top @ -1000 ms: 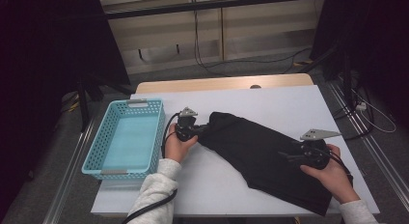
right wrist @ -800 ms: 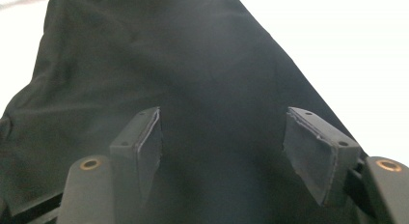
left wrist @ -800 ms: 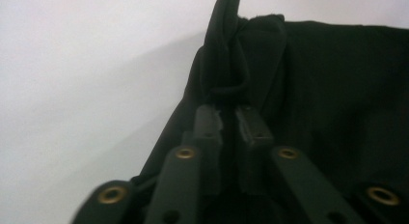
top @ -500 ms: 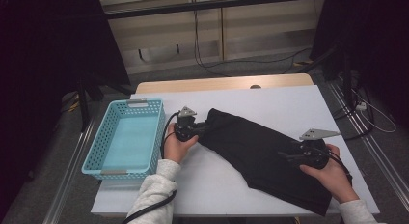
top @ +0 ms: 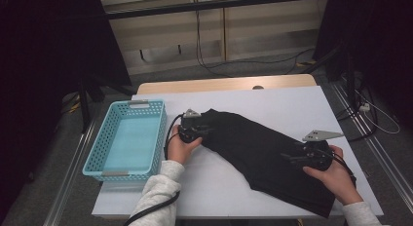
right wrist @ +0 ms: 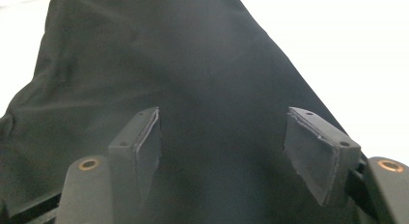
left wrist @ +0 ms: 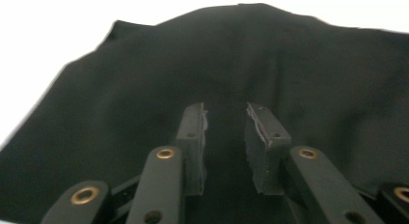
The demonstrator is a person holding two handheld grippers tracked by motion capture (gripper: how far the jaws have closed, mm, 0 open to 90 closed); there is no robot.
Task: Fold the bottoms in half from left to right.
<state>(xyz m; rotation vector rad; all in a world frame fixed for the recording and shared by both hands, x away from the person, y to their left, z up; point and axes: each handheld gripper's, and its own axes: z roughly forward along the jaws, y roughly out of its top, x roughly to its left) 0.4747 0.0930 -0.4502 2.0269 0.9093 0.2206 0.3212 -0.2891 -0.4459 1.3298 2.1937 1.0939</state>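
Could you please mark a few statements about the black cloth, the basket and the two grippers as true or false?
1. The black cloth lies inside the blue basket. False: it lies spread on the white table, to the right of the basket.
2. The blue basket holds nothing. True.
3. The left gripper is clamped shut on the cloth. False: its jaws have just been opening and stand apart, with the cloth lying under them.
4. The right gripper has its jaws wide apart over the cloth. True.
5. The right gripper is at the cloth's end nearest the basket. False: the left gripper is at that end; the right gripper is near the opposite end.
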